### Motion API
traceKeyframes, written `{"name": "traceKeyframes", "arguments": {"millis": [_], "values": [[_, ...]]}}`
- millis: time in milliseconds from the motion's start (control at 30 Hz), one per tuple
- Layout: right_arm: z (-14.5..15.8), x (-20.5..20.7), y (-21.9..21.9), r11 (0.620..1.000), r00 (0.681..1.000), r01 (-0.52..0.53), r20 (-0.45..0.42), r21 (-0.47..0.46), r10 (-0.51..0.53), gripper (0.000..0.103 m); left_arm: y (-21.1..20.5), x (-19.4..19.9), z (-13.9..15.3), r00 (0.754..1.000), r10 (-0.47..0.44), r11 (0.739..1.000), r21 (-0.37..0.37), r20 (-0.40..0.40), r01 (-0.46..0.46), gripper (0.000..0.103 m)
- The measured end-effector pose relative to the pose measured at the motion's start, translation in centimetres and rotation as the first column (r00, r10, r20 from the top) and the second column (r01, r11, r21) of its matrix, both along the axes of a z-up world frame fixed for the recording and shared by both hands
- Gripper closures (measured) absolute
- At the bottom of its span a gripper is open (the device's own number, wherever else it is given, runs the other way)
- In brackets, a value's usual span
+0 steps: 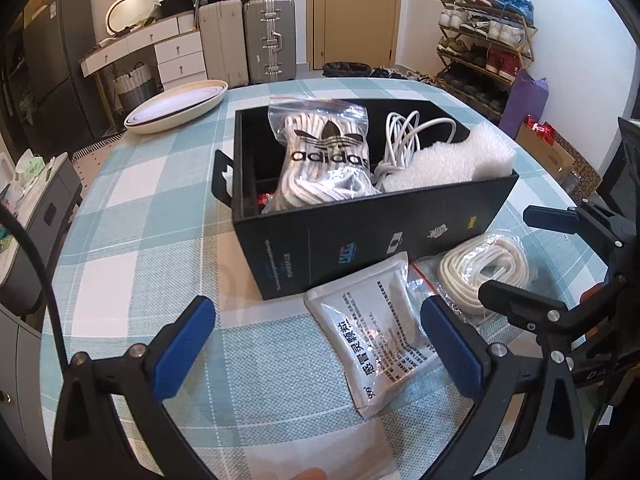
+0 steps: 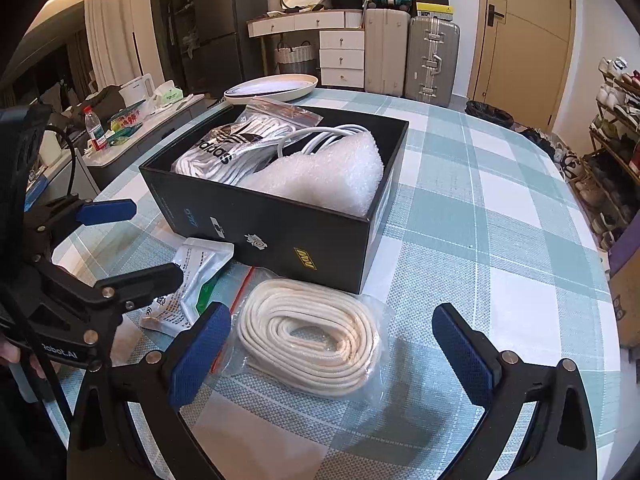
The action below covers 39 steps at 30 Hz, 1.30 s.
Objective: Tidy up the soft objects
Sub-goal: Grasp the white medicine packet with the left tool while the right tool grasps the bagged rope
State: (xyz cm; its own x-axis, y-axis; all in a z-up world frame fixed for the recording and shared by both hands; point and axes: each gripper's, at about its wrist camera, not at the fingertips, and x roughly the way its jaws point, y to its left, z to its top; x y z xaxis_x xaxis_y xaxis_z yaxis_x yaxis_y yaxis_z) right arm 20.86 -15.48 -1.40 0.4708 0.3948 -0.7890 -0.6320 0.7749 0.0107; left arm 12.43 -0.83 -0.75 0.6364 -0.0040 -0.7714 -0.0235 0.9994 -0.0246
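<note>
A black box (image 1: pixel 360 224) (image 2: pixel 280 220) stands on the checked tablecloth, holding an adidas bag of white laces (image 1: pixel 324 156) (image 2: pixel 224 152), a white cable (image 1: pixel 404 136) (image 2: pixel 320 136) and white foam (image 1: pixel 452 160) (image 2: pixel 324 176). In front of the box lies a silver sachet with printed text (image 1: pixel 380 332) (image 2: pixel 192 280). My left gripper (image 1: pixel 320 348) is open around the sachet, low over the table. A clear bag of coiled cream rope (image 1: pixel 484 272) (image 2: pixel 312 336) lies to the sachet's right. My right gripper (image 2: pixel 336 352) is open around that bag.
A cream oval tray (image 1: pixel 176 106) (image 2: pixel 272 88) sits at the table's far left edge. Suitcases (image 1: pixel 248 40), a drawer unit (image 1: pixel 176 56) and a shoe rack (image 1: pixel 488 44) line the room behind. A side counter (image 2: pixel 120 152) with a bottle stands to the left.
</note>
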Motion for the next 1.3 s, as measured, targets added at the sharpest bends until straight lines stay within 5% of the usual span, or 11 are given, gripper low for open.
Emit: {"name": "traceKeyframes", "arguments": {"millis": [700, 1300], "values": [[-0.6, 0.3, 0.1, 1.000, 0.998, -0.002, -0.065, 0.024, 0.003, 0.001, 0.8, -0.1, -0.9, 0.997, -0.003, 1.000, 0.004, -0.083, 0.004, 0.000], [-2.6, 0.5, 2.0, 0.996, 0.996, -0.048, -0.082, -0.075, 0.042, 0.001, 1.5, -0.3, -2.0, 0.992, -0.018, 1.000, -0.013, -0.122, 0.017, 0.002]]}}
